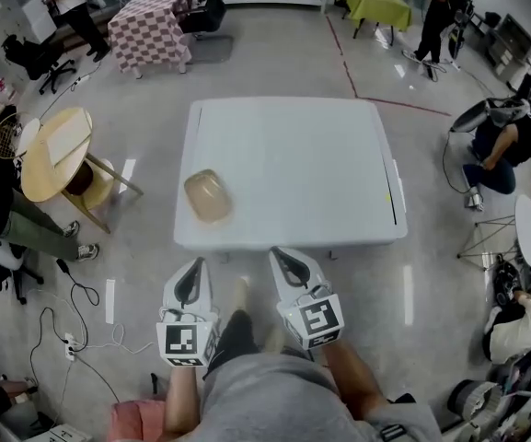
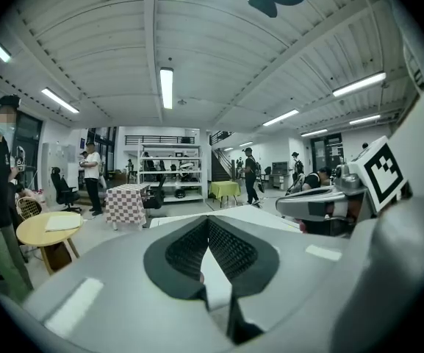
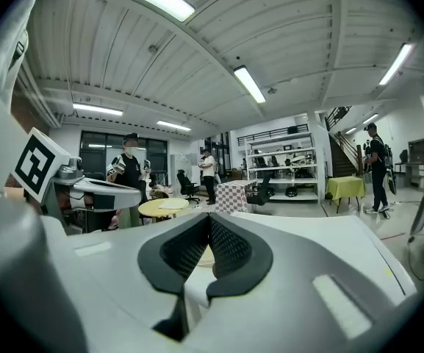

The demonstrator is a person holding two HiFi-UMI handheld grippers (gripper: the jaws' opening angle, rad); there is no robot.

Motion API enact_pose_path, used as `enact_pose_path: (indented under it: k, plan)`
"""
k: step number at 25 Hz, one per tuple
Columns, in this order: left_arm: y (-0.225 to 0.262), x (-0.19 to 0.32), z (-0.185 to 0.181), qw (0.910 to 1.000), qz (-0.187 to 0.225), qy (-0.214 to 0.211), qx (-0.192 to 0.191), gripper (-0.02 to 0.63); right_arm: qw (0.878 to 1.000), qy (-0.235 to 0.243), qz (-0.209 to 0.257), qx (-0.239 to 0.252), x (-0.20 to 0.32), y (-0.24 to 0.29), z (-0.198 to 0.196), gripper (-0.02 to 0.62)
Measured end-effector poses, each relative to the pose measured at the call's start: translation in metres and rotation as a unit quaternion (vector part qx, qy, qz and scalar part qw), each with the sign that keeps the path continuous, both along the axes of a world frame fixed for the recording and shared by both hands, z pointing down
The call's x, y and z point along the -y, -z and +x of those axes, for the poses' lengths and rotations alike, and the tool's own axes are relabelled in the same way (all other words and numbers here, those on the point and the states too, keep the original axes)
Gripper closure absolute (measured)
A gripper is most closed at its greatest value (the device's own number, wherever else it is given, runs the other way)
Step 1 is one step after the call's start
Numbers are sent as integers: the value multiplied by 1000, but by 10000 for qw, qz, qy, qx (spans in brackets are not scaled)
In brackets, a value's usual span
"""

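Grippers hovering at the table edge

The left gripper and right gripper are hanging side by side just off the near edge, jaws pressed together and gripping nothing. The bowl is sitting on the table's near-left part.

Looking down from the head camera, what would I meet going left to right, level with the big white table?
Round wooden table → tan bowl → crouching person.
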State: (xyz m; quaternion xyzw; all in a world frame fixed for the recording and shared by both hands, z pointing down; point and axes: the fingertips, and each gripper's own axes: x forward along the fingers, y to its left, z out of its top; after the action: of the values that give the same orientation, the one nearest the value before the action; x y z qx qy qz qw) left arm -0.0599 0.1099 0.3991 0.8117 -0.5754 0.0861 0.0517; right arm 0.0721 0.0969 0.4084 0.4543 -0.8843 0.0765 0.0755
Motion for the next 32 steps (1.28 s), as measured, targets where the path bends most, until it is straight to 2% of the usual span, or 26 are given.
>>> enact_pose_path:
  k: [16,32]
  plan:
    - [-66,100,-45,9973,-698,-17,-213,595,9970,115,-758,-142,103,-70,-58,592]
    - [-134,164,-50,9900,-1346,-253,-332,595,9882,32,-1517,-211,170,-143,-73,592]
